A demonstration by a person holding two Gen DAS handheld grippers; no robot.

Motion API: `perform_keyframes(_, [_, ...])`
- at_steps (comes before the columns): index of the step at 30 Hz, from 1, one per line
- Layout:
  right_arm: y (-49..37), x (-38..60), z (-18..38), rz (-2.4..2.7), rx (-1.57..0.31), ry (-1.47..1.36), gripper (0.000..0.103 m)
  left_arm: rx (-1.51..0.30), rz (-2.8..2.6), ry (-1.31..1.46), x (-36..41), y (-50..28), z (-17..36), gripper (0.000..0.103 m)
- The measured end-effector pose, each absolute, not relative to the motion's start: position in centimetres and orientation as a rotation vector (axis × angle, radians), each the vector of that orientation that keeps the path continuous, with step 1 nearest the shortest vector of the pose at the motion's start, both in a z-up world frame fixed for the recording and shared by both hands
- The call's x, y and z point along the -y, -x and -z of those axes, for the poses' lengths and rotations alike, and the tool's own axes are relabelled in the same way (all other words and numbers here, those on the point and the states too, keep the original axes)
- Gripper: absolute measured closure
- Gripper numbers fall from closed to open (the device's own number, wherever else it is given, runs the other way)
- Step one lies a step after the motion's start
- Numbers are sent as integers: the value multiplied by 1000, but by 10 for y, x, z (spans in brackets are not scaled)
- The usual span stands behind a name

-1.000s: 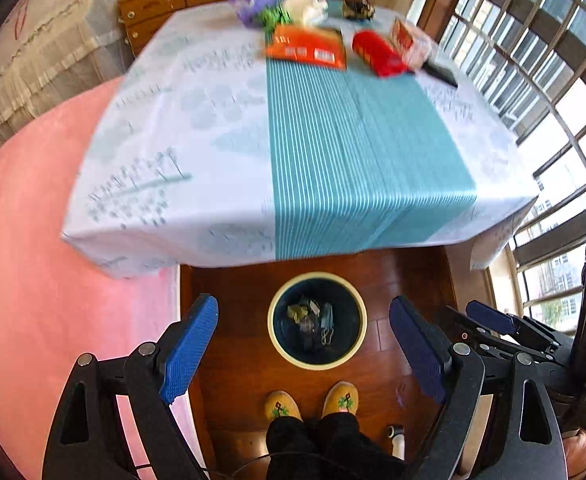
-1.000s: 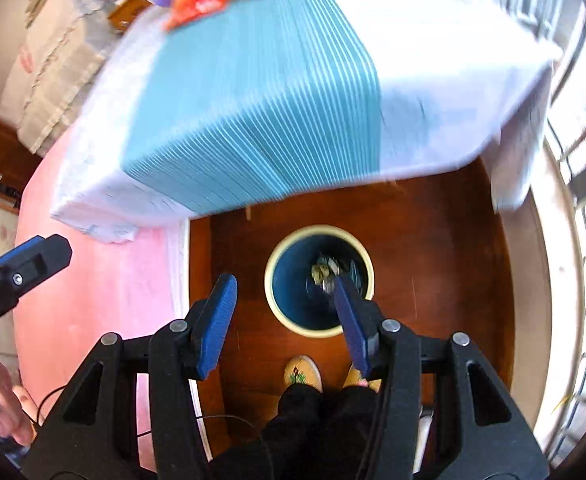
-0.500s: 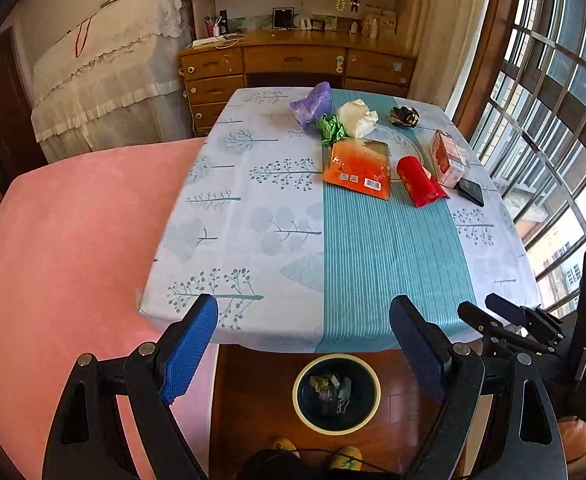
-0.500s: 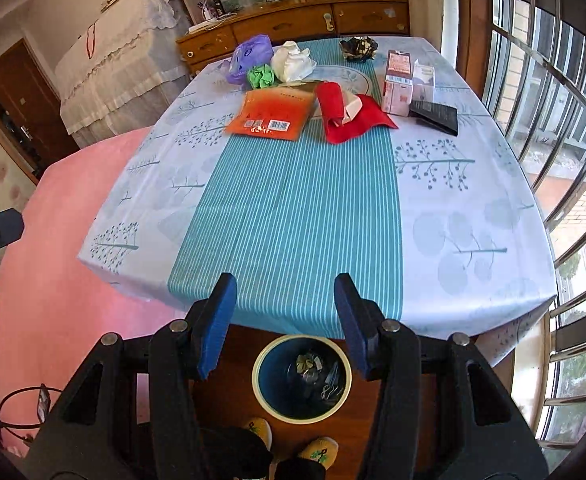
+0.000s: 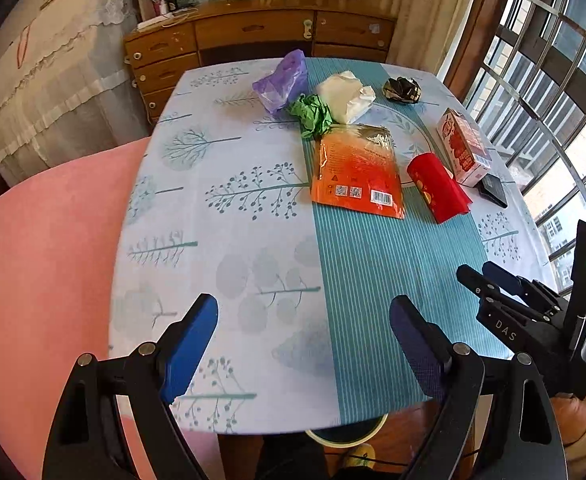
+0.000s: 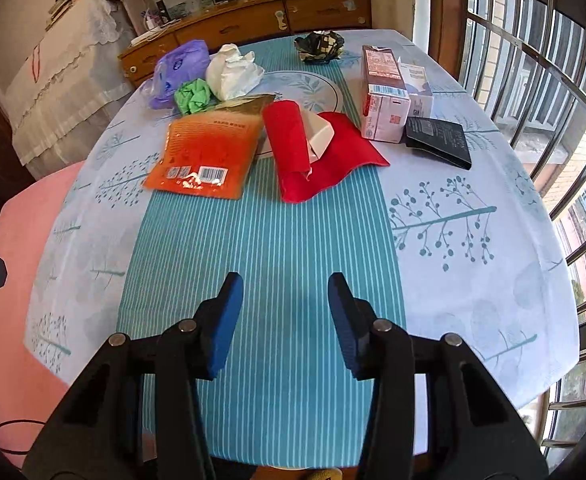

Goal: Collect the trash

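Note:
Trash lies at the far end of the table: an orange packet (image 5: 356,170) (image 6: 209,150), a red wrapper (image 5: 437,186) (image 6: 313,152), a green paper ball (image 5: 312,114) (image 6: 193,95), a white crumpled bag (image 5: 347,96) (image 6: 233,73), a purple bag (image 5: 281,80) (image 6: 177,70), a dark foil wad (image 5: 403,89) (image 6: 319,45) and a carton (image 5: 463,148) (image 6: 385,94). My left gripper (image 5: 303,316) is open and empty over the near table edge. My right gripper (image 6: 285,292) is open and empty over the teal stripe; it also shows in the left wrist view (image 5: 489,276).
The bin's rim (image 5: 345,434) peeks out under the near table edge. A black wallet (image 6: 439,142) lies beside the carton. A pink bed (image 5: 45,260) is to the left, a wooden dresser (image 5: 253,36) behind the table, and barred windows (image 6: 533,80) on the right.
Both grippers have risen from above the floor bin and tilted up to face the tabletop, and have moved closer to the trash. Both stay open and empty.

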State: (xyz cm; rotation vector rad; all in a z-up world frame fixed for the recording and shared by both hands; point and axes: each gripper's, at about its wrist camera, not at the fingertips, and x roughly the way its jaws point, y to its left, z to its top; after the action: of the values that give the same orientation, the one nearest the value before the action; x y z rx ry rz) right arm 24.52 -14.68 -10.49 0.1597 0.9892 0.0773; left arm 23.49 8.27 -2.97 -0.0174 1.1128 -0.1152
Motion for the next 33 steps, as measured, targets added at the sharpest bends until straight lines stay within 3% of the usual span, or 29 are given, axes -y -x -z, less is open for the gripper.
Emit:
perform_keyframes(12, [-320, 123, 133, 83, -975, -216, 71, -1191, 310, -40, -82, -400, 91, 14])
perform_keyframes(15, [-332, 118, 135, 101, -954, -190, 81, -1208, 332, -11, -85, -422, 102, 14])
perform_keyframes(17, [-336, 117, 135, 104, -949, -193, 93, -1219, 353, 15, -86, -437, 110, 14])
perform_keyframes(20, [-338, 116, 134, 103, -940, -205, 97, -1236, 380, 33, -83, -452, 119, 14])
perform_keyframes(33, [-334, 119, 135, 83, -956, -286, 99, -1331, 409, 72, -52, -484, 151, 14])
